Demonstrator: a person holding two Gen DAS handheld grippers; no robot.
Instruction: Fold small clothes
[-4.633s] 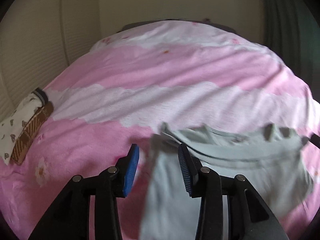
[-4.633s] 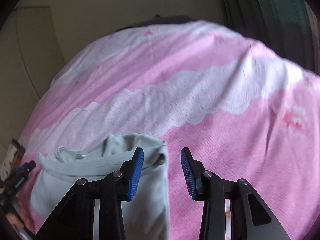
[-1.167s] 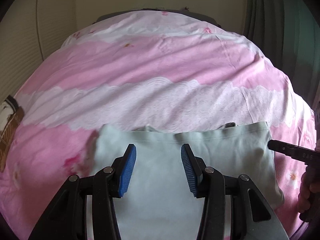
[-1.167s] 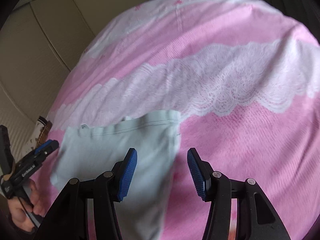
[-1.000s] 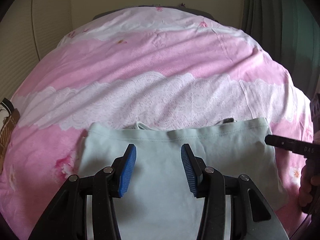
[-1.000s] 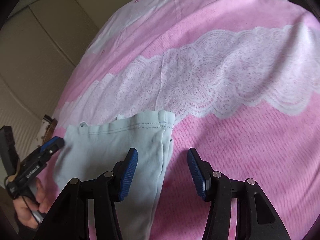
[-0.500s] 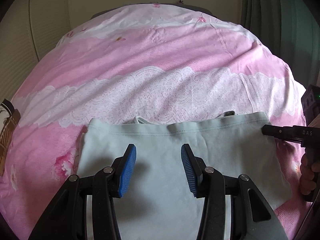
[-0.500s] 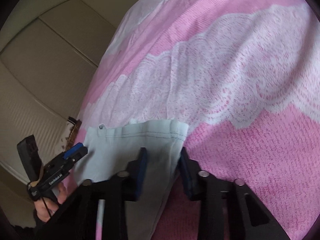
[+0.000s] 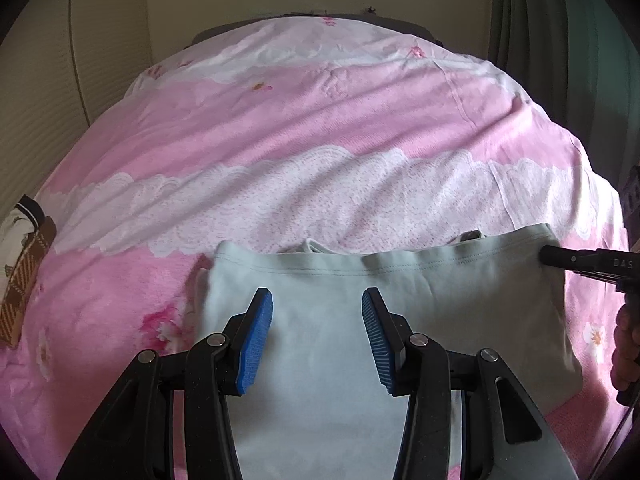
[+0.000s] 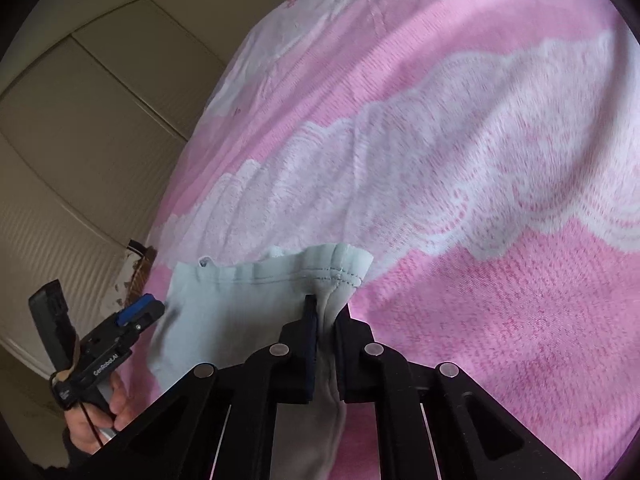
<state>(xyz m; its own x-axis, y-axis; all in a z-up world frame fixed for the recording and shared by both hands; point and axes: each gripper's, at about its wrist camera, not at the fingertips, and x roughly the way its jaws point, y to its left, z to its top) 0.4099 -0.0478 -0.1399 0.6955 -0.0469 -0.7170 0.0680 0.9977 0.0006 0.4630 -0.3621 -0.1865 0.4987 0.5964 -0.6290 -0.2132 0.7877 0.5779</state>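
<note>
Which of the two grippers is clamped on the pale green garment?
The right gripper: its jaws pinch the pale green garment at its right edge. The left gripper hovers over the garment's middle, blue pads apart, gripping nothing.

Pink bedspread (image 9: pixel 320 128) with white lace-print bands and flowers spread ahead of the claw, brown-checked and cream folded clothes (image 9: pixel 24 264) lay far left of it, beige panelled wall (image 10: pixel 80 128) stood beyond, dark curtain (image 9: pixel 560 40) hung upper right.

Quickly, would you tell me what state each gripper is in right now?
Left gripper: open, holding nothing, above the pale green garment.
Right gripper: shut on the pale green garment's right edge.
</note>
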